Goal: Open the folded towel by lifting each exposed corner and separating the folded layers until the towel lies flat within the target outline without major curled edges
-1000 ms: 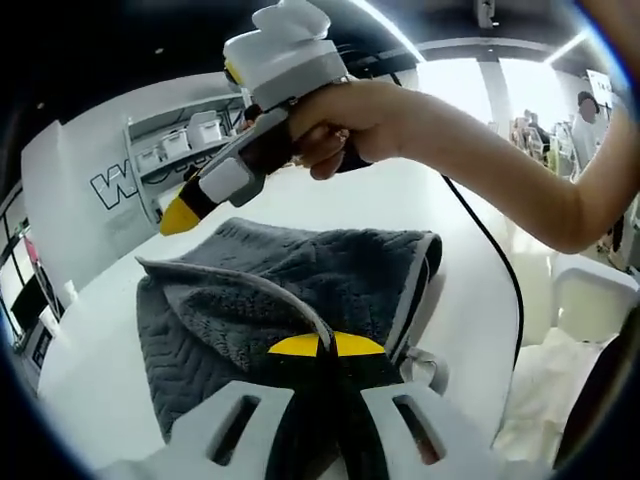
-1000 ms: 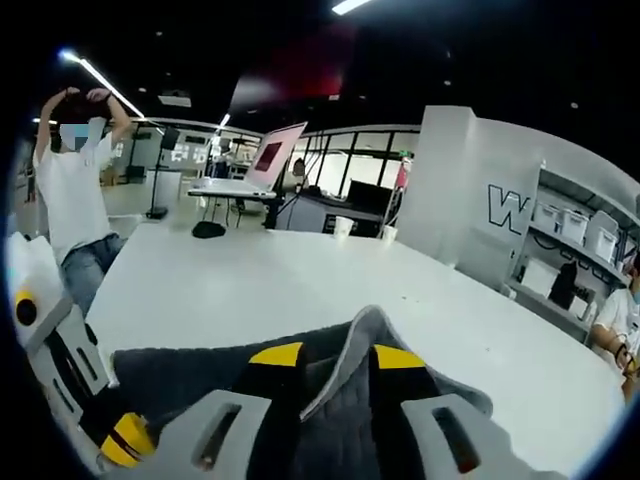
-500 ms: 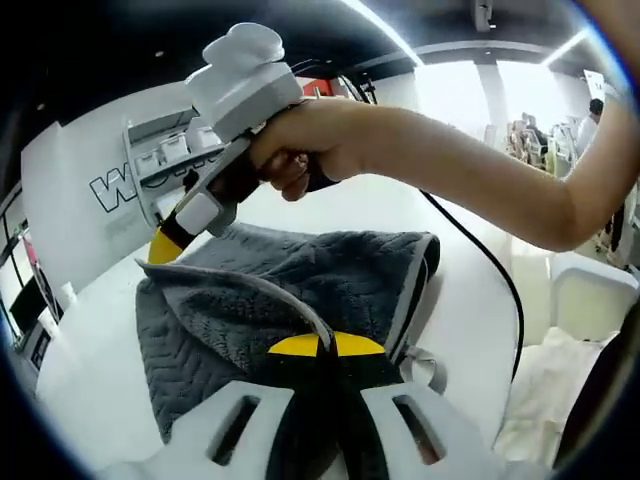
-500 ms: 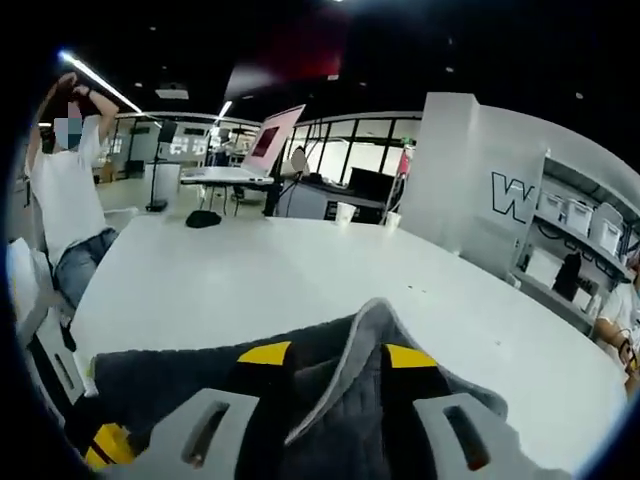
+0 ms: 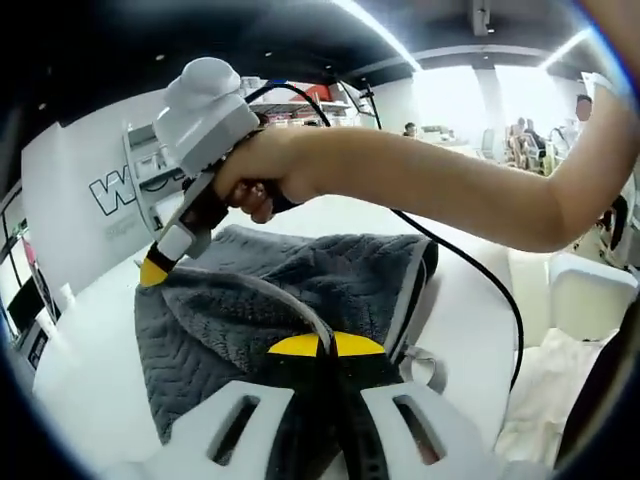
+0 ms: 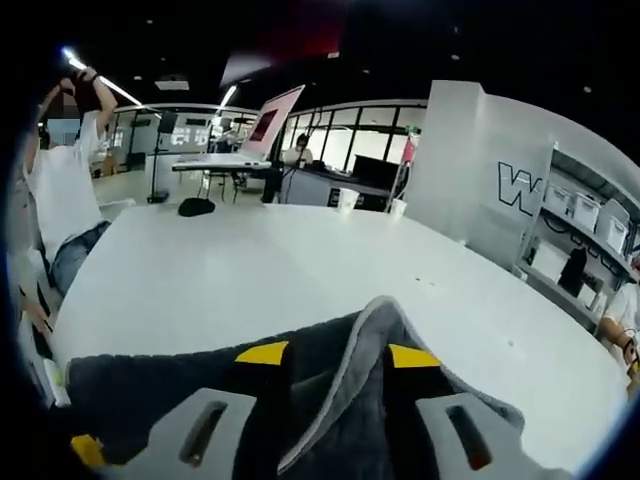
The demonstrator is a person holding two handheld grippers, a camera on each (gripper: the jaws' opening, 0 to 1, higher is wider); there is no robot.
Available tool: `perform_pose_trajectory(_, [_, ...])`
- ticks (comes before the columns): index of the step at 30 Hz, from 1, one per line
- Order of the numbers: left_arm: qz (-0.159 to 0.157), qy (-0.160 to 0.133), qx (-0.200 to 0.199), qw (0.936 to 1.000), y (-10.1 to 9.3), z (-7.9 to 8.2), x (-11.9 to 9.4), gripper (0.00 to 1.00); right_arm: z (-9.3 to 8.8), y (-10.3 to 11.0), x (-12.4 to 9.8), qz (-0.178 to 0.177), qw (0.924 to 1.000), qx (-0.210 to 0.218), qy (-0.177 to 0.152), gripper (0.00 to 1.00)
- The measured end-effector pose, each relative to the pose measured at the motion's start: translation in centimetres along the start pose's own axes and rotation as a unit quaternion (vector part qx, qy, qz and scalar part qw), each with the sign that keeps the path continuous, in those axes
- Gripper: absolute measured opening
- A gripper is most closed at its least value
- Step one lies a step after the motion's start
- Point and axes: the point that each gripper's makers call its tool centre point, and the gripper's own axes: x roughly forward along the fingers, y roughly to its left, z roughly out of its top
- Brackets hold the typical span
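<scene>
We see the grey towel (image 5: 300, 290) rumpled (partly folded) on the white worktop (image 6: 250, 270), near its edge. Our left claw (image 5: 322, 345) pinches one hem; our right claw (image 6: 330, 355) clamps another raised fold.

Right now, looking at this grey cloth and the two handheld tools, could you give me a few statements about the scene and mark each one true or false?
1. The towel is grey with a lighter edge band. True.
2. The towel lies fully flat and unfolded. False: it is bunched, with layers folded over.
3. The left gripper has its jaws closed on a towel edge. True.
4. The right gripper hangs free of the cloth. False: a towel fold runs up between its jaws.
5. The table is white. True.
6. A hand holds the right gripper bare of any cable. False: a black cable trails from it.
</scene>
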Motion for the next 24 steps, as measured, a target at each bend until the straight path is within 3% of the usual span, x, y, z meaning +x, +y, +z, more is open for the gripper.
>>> perform_pose_trajectory(13, [0.001,-0.008,0.003,1.0000,0.0,0.3,0.1,0.01,-0.2,-0.6,1.7,-0.002,0.9999,0.005,0.009,0.34])
perform_pose_trajectory(24, [0.000,-0.013,0.003,0.9999,0.1,0.5,0.1,0.01,-0.7,-0.7,2.2,-0.002,0.9999,0.008,0.013,0.28])
